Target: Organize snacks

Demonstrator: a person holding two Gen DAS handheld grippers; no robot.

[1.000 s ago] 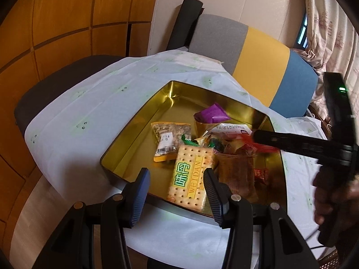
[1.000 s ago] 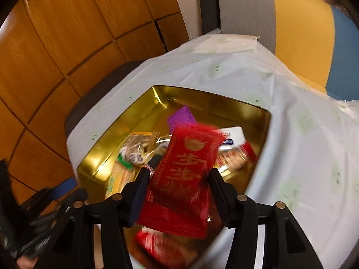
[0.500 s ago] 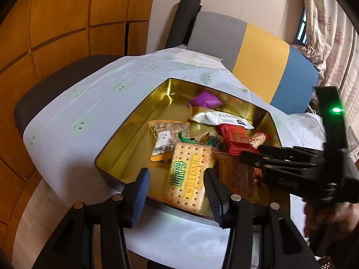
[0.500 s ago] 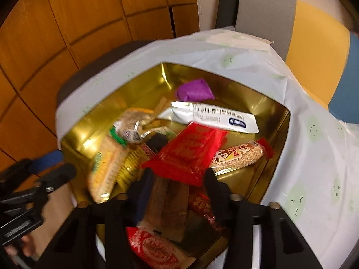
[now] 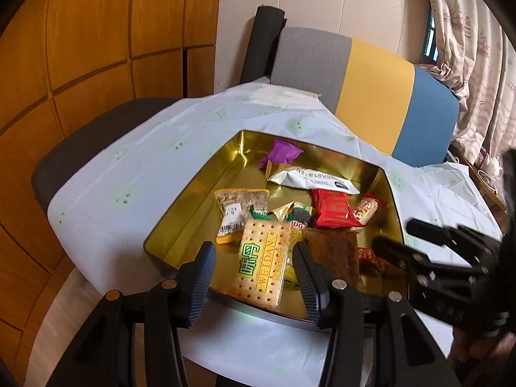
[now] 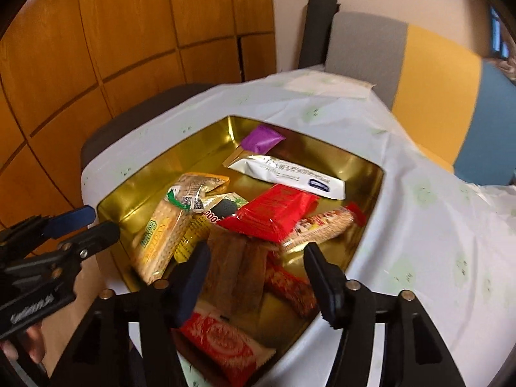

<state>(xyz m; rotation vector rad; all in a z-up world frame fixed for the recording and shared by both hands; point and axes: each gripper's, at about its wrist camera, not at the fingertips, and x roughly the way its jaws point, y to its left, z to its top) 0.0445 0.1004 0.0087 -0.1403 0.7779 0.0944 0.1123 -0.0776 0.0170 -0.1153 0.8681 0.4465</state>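
A gold tin tray (image 5: 190,200) (image 6: 135,180) on the white cloth holds several snack packs. Among them are a red packet (image 5: 332,208) (image 6: 274,211), a yellow cracker pack (image 5: 262,269) (image 6: 161,242), a white bar (image 5: 314,180) (image 6: 290,174) and a purple pack (image 5: 282,153) (image 6: 261,138). My left gripper (image 5: 253,279) is open and empty above the tray's near edge. My right gripper (image 6: 256,280) is open and empty over the tray's near side; it also shows in the left wrist view (image 5: 409,242).
A cloth-covered table (image 5: 129,174) carries the tray. A grey, yellow and blue chair back (image 5: 371,96) stands behind it, wood wall panels (image 5: 96,32) at the left, a curtain (image 5: 467,48) at the right. A brown pack (image 6: 237,267) and red wrappers (image 6: 222,342) lie near the tray's front.
My right gripper opened and let go of the red packet, which now lies in the tray. The right gripper has drawn back toward the tray's near side. The left gripper barely moved.
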